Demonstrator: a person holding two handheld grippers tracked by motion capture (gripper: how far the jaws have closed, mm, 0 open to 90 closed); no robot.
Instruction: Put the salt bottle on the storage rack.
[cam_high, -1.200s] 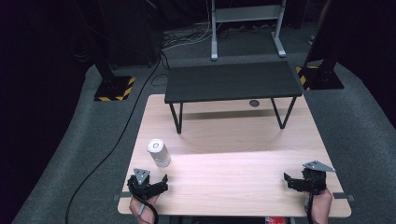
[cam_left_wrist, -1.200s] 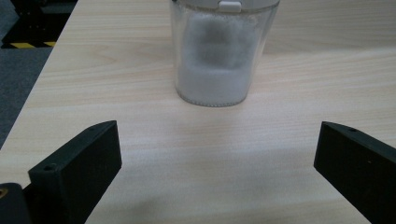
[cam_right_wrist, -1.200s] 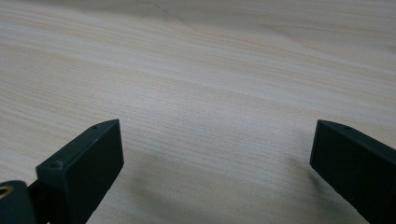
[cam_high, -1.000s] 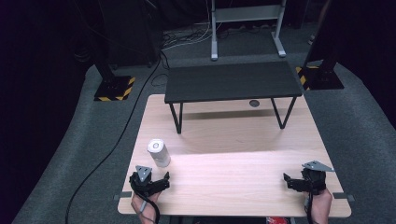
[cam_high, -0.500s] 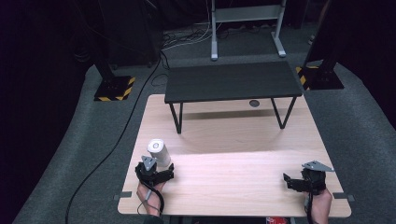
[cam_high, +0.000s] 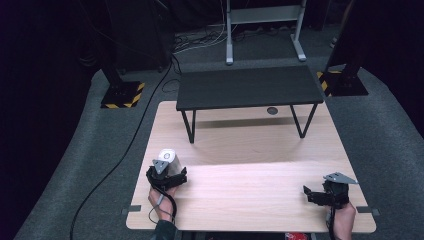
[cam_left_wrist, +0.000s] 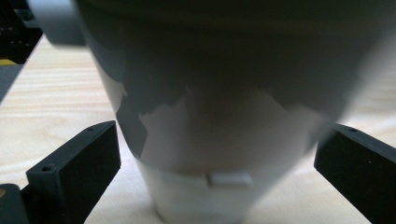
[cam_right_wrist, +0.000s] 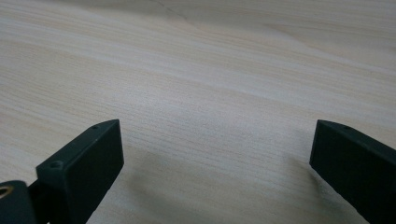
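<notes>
A white cup (cam_high: 169, 158) with a grey printed band stands upright near the left edge of the light wooden table (cam_high: 250, 150). My left gripper (cam_high: 166, 172) is right behind it, open. In the left gripper view the cup (cam_left_wrist: 219, 140) looms large between the two black jaws, which stand apart on either side without touching it. At the table's front right, my right gripper (cam_high: 314, 193) rests low and open. Its own view has bare wood between the wide-spread fingers (cam_right_wrist: 84, 163).
A low black bench (cam_high: 247, 87) stands across the far half of the table. Beyond the table are grey carpet, a black cable (cam_high: 125, 150), and stands with yellow-black striped bases (cam_high: 120, 95).
My left gripper has moved forward from the front edge up to the cup, so the cup now sits between its jaws. The right gripper has stayed put.
</notes>
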